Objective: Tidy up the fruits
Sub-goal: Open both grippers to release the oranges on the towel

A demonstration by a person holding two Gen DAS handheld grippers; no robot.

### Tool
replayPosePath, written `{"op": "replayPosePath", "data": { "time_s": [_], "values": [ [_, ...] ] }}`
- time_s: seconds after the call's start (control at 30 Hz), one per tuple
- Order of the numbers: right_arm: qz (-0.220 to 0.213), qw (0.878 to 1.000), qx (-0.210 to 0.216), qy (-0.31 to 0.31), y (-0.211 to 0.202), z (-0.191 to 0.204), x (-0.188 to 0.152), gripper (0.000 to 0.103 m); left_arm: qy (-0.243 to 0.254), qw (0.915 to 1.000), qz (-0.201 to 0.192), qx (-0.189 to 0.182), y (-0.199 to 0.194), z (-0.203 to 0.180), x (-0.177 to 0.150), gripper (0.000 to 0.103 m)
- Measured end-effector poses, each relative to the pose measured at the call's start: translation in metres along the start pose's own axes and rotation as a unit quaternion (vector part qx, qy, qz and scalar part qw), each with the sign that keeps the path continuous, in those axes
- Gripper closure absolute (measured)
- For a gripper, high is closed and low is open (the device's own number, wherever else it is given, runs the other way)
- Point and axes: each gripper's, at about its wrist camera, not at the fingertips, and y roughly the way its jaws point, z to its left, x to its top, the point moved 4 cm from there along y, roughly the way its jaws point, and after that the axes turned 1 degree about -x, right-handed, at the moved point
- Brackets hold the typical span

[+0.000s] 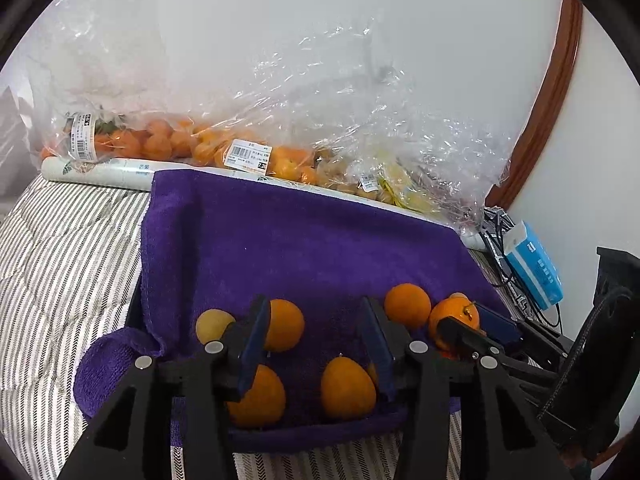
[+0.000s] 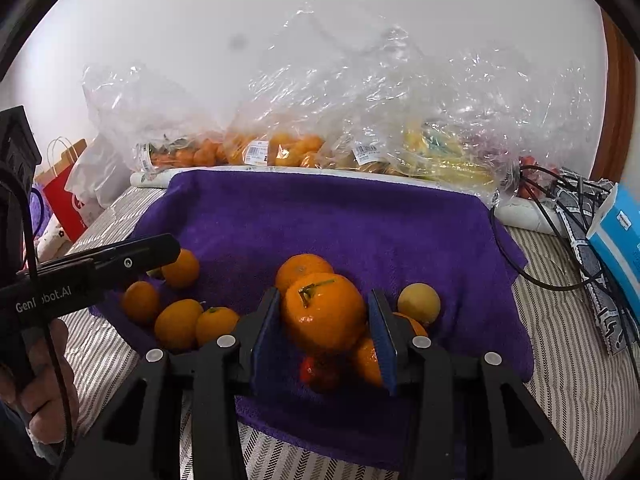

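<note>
Several loose oranges lie on a purple towel (image 1: 304, 240). My left gripper (image 1: 316, 320) hovers over them with its jaws open. One orange (image 1: 285, 324) sits just inside its left pad and another (image 1: 347, 388) lies lower between the fingers; neither is pressed. My right gripper (image 2: 324, 294) is shut on a large stemmed orange (image 2: 324, 312), with both blue pads against its sides. That same orange (image 1: 454, 316) shows at the right of the left wrist view. A pale yellow fruit (image 2: 419, 303) and a small red fruit (image 2: 320, 372) lie close by. The left gripper (image 2: 132, 256) enters from the left edge.
Clear plastic bags of oranges (image 1: 168, 144) and yellow fruit (image 2: 448, 152) stand against the wall behind the towel. Striped bedding (image 1: 60, 260) surrounds it. A blue tissue pack (image 1: 532, 268) and black cables (image 2: 532, 240) lie right. A red paper bag (image 2: 64, 196) stands far left.
</note>
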Motion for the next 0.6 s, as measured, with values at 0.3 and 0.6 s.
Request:
{"op": "replayPosePath", "data": {
  "time_s": [0.3,0.6],
  "values": [
    [-0.007,1.000,-0.009,-0.013,-0.004,0.002,0.000,0.048,0.001,0.9999,-0.007,0.013,-0.003,0.001,0.000,0.053],
    [0.000,1.000,0.016,-0.007,-0.013,0.006,0.002,0.031,0.011,0.9988,-0.026,0.041,-0.023,-0.002,0.006,0.038]
  ]
}}
